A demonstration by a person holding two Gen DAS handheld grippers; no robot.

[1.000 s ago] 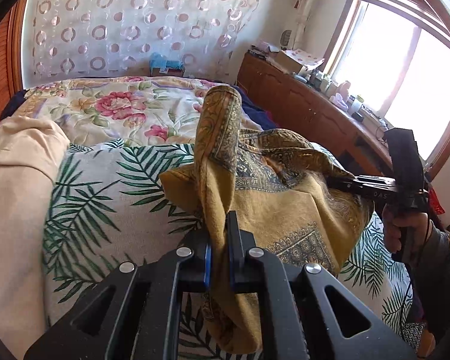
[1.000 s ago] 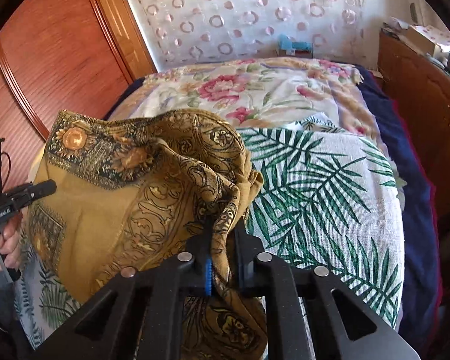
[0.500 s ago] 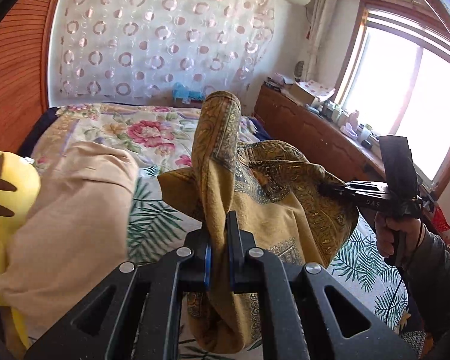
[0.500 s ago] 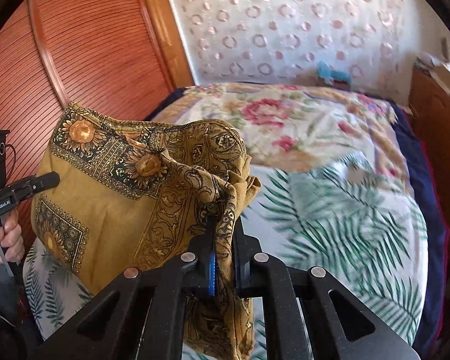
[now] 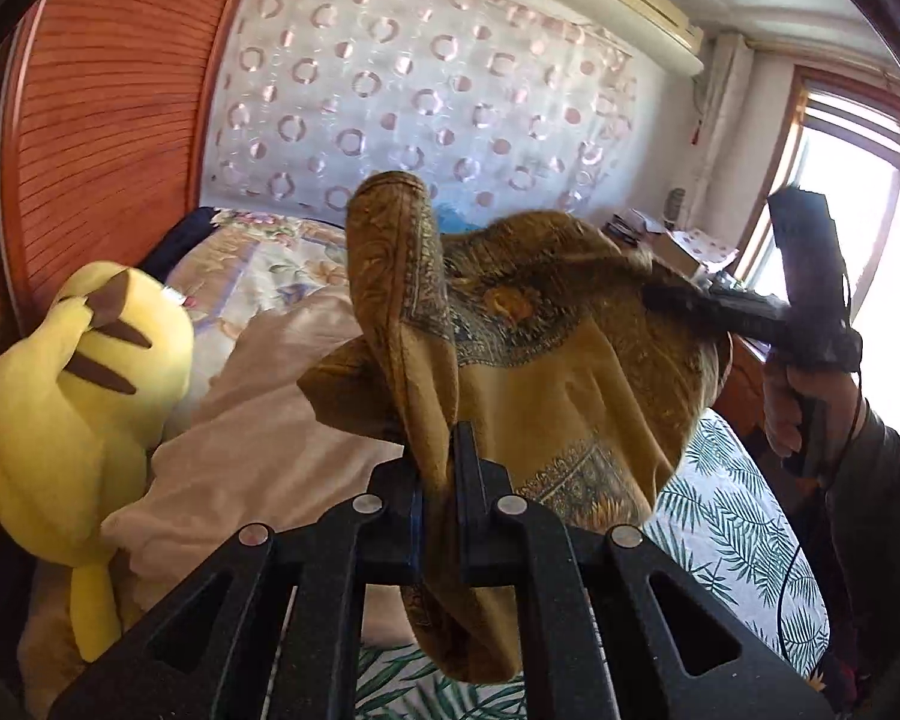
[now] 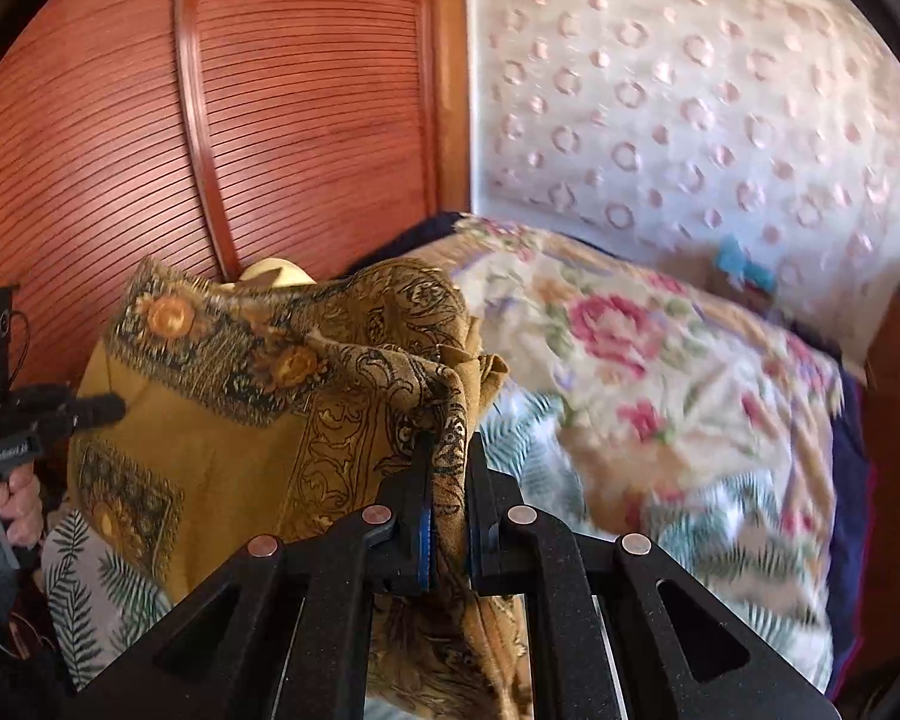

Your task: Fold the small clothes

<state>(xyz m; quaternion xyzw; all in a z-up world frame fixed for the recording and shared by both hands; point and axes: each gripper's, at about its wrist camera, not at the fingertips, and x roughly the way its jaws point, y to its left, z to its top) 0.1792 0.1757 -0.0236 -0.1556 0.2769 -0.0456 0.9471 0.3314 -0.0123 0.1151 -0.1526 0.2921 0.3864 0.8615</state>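
A mustard-yellow patterned cloth point(image 5: 546, 384) with dark ornate borders hangs in the air over the bed, held at two places. My left gripper point(image 5: 437, 450) is shut on a bunched edge of it, which sticks up between the jaws. In the left wrist view the right gripper point(image 5: 660, 300) pinches the cloth's far upper edge, a hand point(image 5: 792, 402) on its handle. In the right wrist view the cloth point(image 6: 222, 438) spreads to the left, my right gripper point(image 6: 447, 462) is shut on a gathered fold, and the left gripper point(image 6: 99, 408) bites the left edge.
A yellow plush toy point(image 5: 72, 396) and a beige pillow point(image 5: 258, 420) lie at the left by the red wooden wardrobe point(image 6: 210, 120). The bed carries a palm-leaf sheet point(image 5: 738, 528) and a floral quilt point(image 6: 660, 360). A wooden dresser point(image 5: 744, 372) stands under the window on the right.
Both grippers have lifted the cloth and swung it left toward the wardrobe and plush toy. The cloth now hangs clear of the sheet. Both grips are unchanged.
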